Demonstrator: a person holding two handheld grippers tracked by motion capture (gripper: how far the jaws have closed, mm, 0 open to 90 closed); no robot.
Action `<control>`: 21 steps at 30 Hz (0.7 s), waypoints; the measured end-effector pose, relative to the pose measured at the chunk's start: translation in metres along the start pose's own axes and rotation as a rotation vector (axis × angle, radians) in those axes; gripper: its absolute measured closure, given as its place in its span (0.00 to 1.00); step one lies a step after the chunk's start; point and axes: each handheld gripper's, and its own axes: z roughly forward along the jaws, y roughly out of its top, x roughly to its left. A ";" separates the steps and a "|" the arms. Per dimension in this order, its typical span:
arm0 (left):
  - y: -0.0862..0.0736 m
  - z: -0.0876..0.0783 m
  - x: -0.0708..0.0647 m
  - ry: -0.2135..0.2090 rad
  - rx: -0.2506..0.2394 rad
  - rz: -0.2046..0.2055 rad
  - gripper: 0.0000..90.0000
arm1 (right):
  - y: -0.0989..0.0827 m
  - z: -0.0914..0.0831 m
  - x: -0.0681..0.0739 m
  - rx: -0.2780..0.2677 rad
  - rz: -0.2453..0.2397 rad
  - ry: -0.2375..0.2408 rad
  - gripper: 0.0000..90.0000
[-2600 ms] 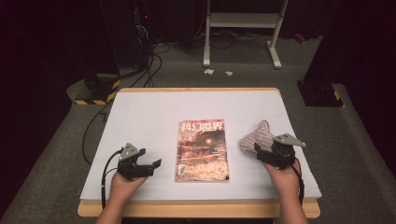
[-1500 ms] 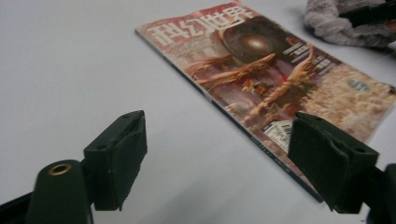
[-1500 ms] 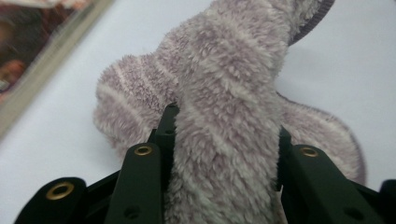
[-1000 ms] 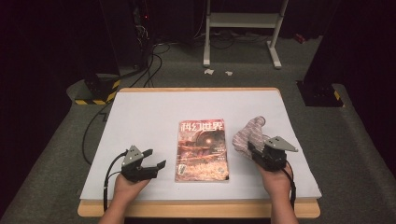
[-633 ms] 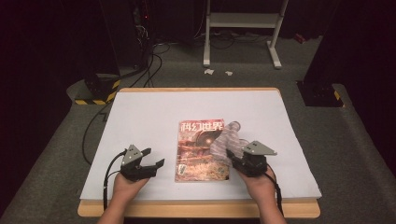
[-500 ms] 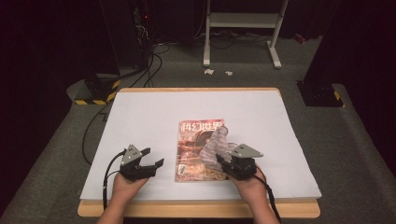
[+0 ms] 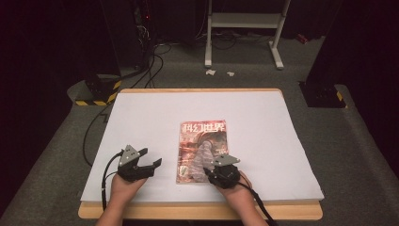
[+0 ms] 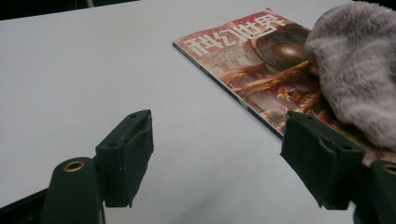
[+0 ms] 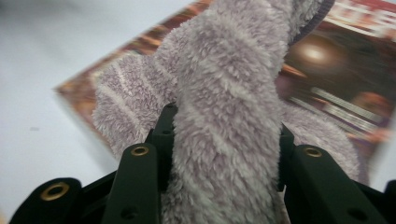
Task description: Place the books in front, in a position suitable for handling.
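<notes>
Carried in from the white tabletop's [image 7: 141, 117] right side, the soft, light grey fleecy cloth [image 9: 224, 107] now drapes over the red glossy magazine [image 7: 195, 141], clamped mid-fold by the right gripper [image 7: 214, 170]; the left gripper [image 8: 219, 158] gapes, holding nothing.

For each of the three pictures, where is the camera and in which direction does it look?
High view: above the person's side, looking forward and down on the table; both forearms, left gripper, right gripper.
Left gripper view: on that gripper, looking between its open jaws across to the magazine.
Right gripper view: on that gripper, looking along jaws clamping the fluffy cloth.
Shared: all show magazine and cloth.
</notes>
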 end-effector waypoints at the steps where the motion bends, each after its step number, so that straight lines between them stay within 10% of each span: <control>1: 0.000 -0.001 0.001 0.004 -0.003 -0.006 0.28 | 0.003 0.003 0.006 0.000 -0.013 0.013 0.66; 11: -0.001 -0.007 0.012 0.011 -0.014 -0.027 0.28 | 0.030 0.036 0.055 0.005 -0.089 0.075 0.66; 21: -0.002 -0.009 0.010 0.005 -0.007 -0.018 0.28 | -0.007 -0.008 -0.003 0.018 0.033 -0.066 0.65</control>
